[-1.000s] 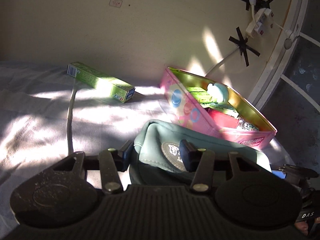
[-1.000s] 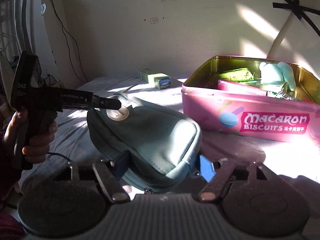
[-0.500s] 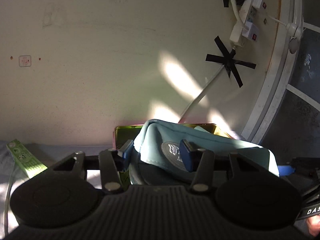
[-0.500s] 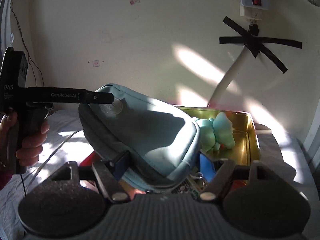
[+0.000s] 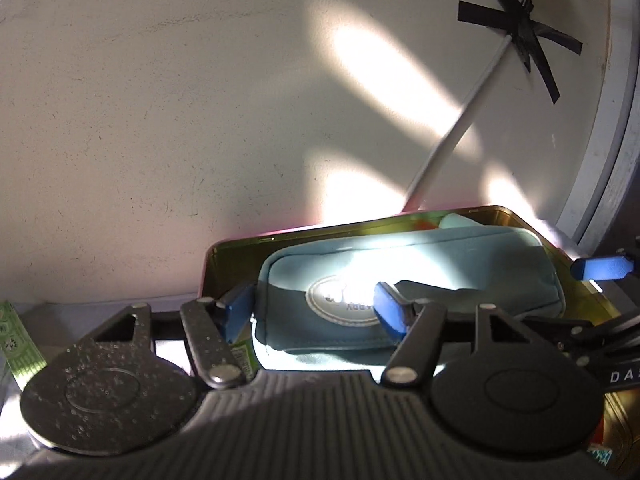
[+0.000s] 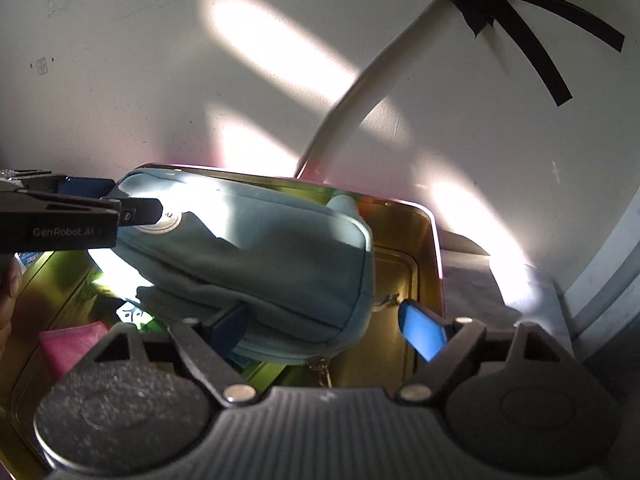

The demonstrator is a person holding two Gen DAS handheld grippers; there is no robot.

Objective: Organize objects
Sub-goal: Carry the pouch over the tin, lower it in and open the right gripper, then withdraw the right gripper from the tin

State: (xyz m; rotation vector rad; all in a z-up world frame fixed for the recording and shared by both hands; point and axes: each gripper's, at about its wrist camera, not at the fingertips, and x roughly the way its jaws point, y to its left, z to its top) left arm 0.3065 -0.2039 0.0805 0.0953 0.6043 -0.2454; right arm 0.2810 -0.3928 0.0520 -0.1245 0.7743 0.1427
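A teal zip pouch with a round badge lies inside the pink biscuit tin, on top of its contents. It also shows in the right wrist view, inside the tin. My left gripper straddles the pouch's badge end; its right pad has a gap to the fabric. My right gripper is open around the pouch's other end, its right fingertip clear of the fabric. A teal plush toy peeks out behind the pouch.
A green toothpaste box lies left of the tin on the sheet. A wall stands close behind the tin, with a white cable taped to it. Pink and green packets lie in the tin under the pouch.
Both grippers carried the pouch from the sheet up over the tin and lowered it inside. The right jaws have opened and the left jaws have widened.
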